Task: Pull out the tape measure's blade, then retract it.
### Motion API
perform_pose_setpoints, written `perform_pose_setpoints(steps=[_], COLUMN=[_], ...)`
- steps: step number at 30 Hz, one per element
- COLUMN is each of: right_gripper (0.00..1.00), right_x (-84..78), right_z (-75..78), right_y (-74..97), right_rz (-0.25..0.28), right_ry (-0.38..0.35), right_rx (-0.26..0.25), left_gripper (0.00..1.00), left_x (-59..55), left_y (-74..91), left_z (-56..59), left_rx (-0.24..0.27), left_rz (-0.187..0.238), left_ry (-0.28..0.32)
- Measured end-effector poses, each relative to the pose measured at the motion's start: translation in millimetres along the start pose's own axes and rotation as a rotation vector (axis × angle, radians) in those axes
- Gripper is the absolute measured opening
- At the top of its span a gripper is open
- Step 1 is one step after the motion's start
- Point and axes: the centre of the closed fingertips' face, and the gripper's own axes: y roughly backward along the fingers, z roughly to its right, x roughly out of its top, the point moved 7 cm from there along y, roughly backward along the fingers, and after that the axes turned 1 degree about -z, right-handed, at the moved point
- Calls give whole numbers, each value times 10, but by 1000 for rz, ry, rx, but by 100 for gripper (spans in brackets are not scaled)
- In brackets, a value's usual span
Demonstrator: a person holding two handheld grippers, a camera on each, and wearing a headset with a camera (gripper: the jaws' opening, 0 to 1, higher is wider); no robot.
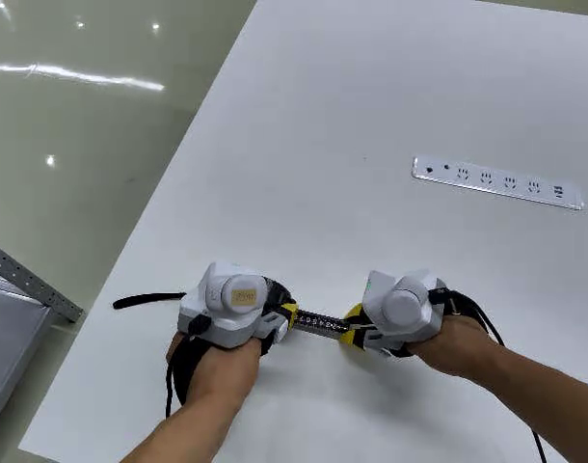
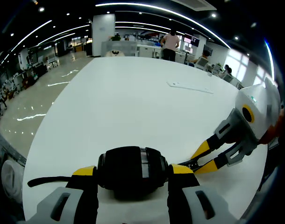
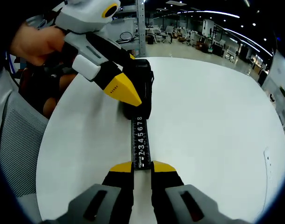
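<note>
Your white surface [image 1: 371, 116] carries a power strip [image 1: 497, 182], glossy floor [image 1: 101, 116] beside it. Your left gripper [image 1: 284, 318] clamps the tape measure [image 2: 132, 169]; your right gripper [image 3: 141, 167] pinches its blade [image 3: 140, 135].

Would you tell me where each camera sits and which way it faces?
Head view: on the headset, looking down at the white table; both forearms show, holding the left gripper and right gripper.
Left gripper view: on the left gripper, looking across the table; its jaws clamp the tape measure case.
Right gripper view: on the right gripper, facing that case; its jaws pinch the blade; a hand shows.
Shared: both gripper views show the case and the other gripper.
</note>
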Motion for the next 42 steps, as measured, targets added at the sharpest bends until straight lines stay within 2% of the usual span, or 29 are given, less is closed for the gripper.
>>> perform_pose_setpoints(steps=[28, 42], right_gripper=[12, 12], right_x=[253, 315], right_z=[-22, -32], right_y=[-169, -238], right_rz=[30, 34], right_ry=[16, 25], right_rx=[-25, -38], left_gripper=[56, 56], left_x=[6, 0], left_y=[3, 5], left_z=[-4, 2], left_rx=[0, -3], left_rz=[9, 9], left_ry=[-5, -5])
